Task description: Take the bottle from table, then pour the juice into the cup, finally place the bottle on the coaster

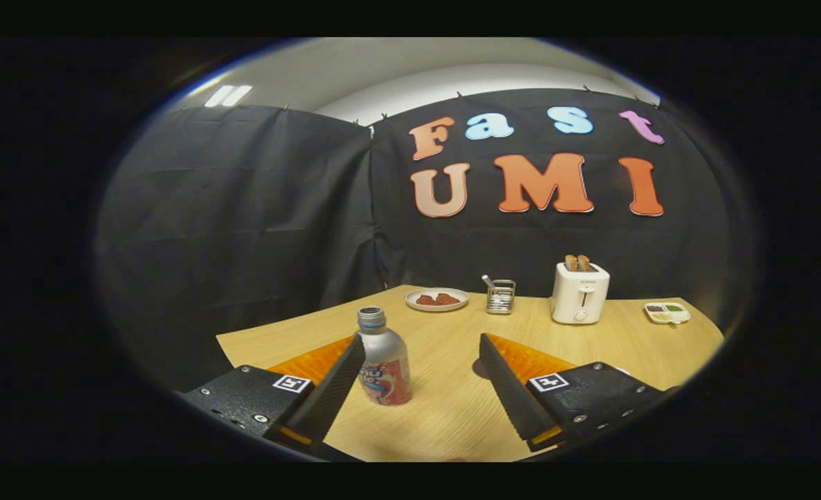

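The gripper (417, 361) is seen with jaws spread wide above the table (452, 417); the uncapped bottle (383, 361) stands upright between them, just beside the left jaw. It could be tipped and juice spilled if closing is begun off-centre.

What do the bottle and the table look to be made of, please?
Bottle, standing between the open hand-held gripper's fingers, close by one: probably aluminium, from its dull silvery shoulder and threaded neck, with a printed label wrap. Table: pale wood or wood-look laminate, matte, with fine straight grain lines.
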Motion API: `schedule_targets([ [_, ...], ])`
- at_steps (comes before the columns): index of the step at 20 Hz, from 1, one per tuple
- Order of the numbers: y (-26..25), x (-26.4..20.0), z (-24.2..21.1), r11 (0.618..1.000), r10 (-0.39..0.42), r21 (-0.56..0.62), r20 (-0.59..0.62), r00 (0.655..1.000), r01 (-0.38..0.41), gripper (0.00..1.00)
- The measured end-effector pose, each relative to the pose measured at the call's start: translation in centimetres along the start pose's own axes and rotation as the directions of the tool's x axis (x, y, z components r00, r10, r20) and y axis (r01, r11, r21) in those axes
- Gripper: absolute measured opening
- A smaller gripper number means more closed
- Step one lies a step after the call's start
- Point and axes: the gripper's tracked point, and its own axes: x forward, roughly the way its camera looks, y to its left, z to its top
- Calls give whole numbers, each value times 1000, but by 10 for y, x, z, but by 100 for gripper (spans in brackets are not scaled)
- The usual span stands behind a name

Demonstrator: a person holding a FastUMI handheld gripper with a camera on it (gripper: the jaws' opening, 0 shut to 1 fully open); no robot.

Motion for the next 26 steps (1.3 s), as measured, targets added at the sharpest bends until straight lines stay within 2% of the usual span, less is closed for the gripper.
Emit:
schedule_targets([
  [6,20,25,-31,1000,1,-12,-66,998,-2,98],
  [11,38,46,-59,999,8,41,-126,992,-3,98],
  [21,40,67,-97,994,-55,79,-212,976,73,95],
  [22,38,68,-96,992,-69,88,-210,975,89,93],
  [24,37,67,-96,989,-80,109,-208,975,104,83],
  [26,32,67,-97,984,-96,129,-212,973,125,80],
])
